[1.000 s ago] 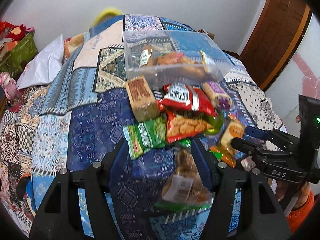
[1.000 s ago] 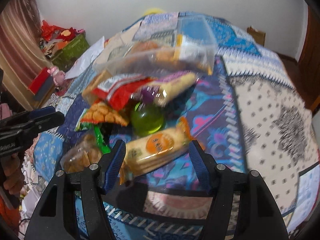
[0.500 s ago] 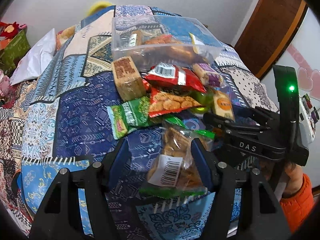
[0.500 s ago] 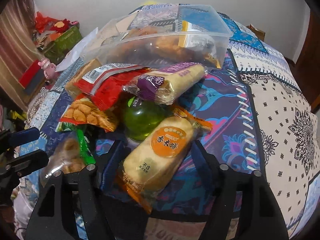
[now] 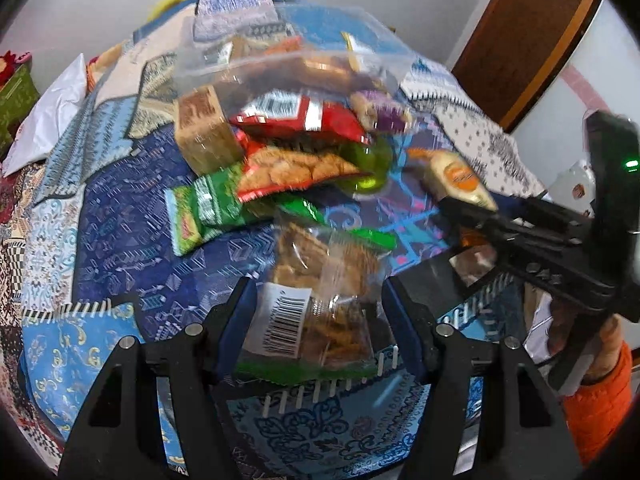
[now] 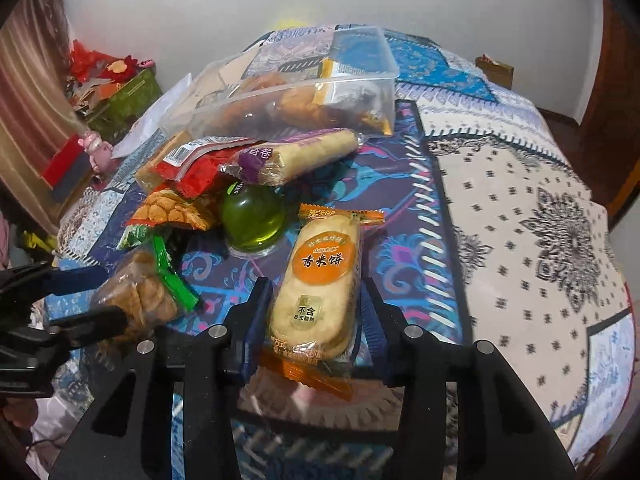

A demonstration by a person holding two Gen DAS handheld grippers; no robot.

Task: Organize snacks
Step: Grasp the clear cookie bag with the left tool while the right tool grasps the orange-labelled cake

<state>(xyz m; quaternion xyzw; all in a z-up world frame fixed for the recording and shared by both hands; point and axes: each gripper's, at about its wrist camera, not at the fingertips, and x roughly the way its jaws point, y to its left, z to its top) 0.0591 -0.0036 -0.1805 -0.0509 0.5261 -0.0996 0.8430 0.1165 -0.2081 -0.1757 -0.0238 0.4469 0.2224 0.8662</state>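
Right gripper (image 6: 316, 316) now clenched on rice cracker pack (image 6: 320, 276), pads pressed to both sides; half a second back, jaws stood wider around it. Pack's far end near green bottle (image 6: 252, 216) on patchwork quilt (image 6: 520, 240). Left gripper (image 5: 316, 320) lower and closer than a second ago, straddling clear cookie bag (image 5: 320, 292); contact of pads with bag not discernible through blur. Remaining snacks heaped before clear bin (image 6: 304, 92), unchanged.
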